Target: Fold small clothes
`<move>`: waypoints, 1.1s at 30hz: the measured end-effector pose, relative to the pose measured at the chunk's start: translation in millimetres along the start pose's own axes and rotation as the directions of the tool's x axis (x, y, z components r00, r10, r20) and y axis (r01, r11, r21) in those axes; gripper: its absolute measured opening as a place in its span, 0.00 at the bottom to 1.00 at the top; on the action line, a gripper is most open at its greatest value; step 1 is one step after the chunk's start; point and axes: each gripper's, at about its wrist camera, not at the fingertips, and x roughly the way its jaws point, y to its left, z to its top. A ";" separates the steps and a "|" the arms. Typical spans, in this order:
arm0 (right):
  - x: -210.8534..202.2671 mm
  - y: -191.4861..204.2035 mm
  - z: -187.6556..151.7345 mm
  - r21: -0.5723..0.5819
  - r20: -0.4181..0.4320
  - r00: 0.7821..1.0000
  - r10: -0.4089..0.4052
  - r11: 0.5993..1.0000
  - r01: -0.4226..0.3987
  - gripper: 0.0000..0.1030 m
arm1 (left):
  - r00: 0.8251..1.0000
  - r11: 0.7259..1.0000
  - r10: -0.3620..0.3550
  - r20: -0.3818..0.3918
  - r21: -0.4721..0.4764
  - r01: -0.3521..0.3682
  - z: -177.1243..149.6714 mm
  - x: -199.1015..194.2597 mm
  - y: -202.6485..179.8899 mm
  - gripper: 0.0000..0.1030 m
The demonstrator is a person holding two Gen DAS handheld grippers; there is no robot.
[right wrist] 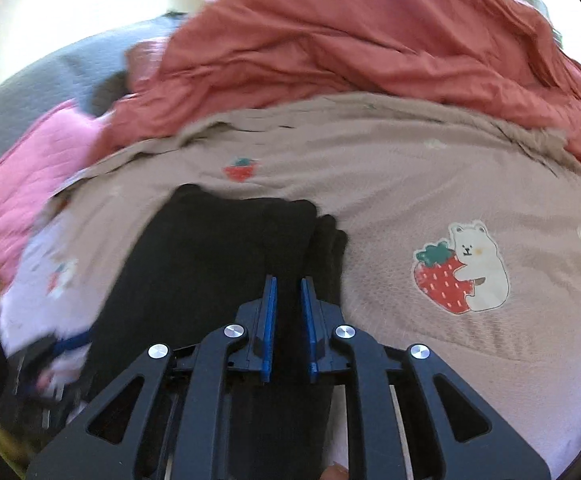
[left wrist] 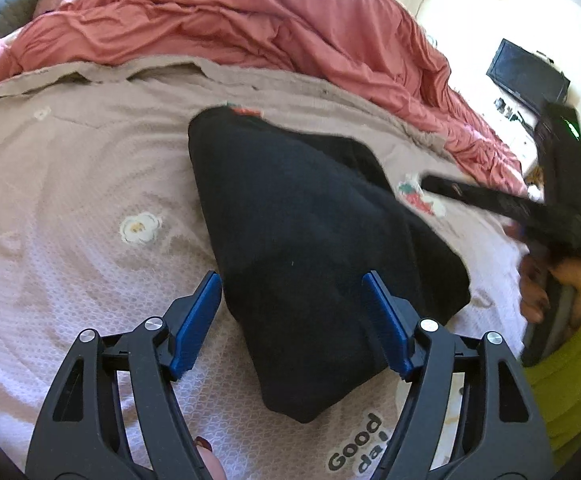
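Observation:
A black garment (left wrist: 310, 240) lies partly folded on a beige printed bedspread (left wrist: 90, 184). My left gripper (left wrist: 292, 280) is open, its blue pads on either side of the garment's near part, just above it. In the right wrist view the same black garment (right wrist: 218, 256) lies under my right gripper (right wrist: 288, 280). Its jaws are narrow, with a small gap over the garment's right edge; whether cloth is pinched between them is unclear. The right gripper also shows in the left wrist view (left wrist: 490, 200), blurred, held by a hand in a green sleeve.
A crumpled red duvet (left wrist: 250, 20) lies along the far side of the bed. A pink pillow (right wrist: 22, 184) and a grey cushion (right wrist: 30, 92) sit at the far left. A black box (left wrist: 526, 76) stands on the floor at the right.

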 end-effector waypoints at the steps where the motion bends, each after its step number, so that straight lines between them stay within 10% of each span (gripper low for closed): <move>1: -8.0 3.4 -4.1 -0.038 -0.002 1.000 0.026 0.999 -0.026 0.14 | 1.000 1.000 -0.002 0.012 0.002 0.002 0.5 -3.5 -2.2 0.63; 11: -14.3 31.7 -52.2 -0.323 -0.189 0.973 0.132 0.928 -0.189 0.52 | 1.000 0.995 0.019 0.005 0.095 -0.019 -6.7 0.4 -23.9 0.63; 12: -11.0 32.4 -54.6 -0.322 -0.198 0.970 0.141 0.925 -0.200 0.50 | 1.000 0.995 0.022 0.004 0.100 -0.022 -6.7 0.5 -24.4 0.63; 14: -5.2 36.0 -61.0 -0.329 -0.238 0.958 0.161 0.914 -0.236 0.12 | 1.000 0.995 0.025 -0.003 0.096 -0.024 -6.9 1.2 -22.6 0.63; 27: -24.8 12.7 -84.2 -0.201 -0.204 0.968 0.146 0.962 -0.187 0.15 | 0.999 0.994 0.037 -0.021 0.100 -0.034 -9.4 5.3 -19.0 0.63; 33: -62.5 27.6 -62.7 -0.128 -0.019 0.987 0.162 0.978 -0.163 0.16 | 0.999 0.996 0.034 -0.025 0.084 -0.032 -9.0 5.8 -16.5 0.63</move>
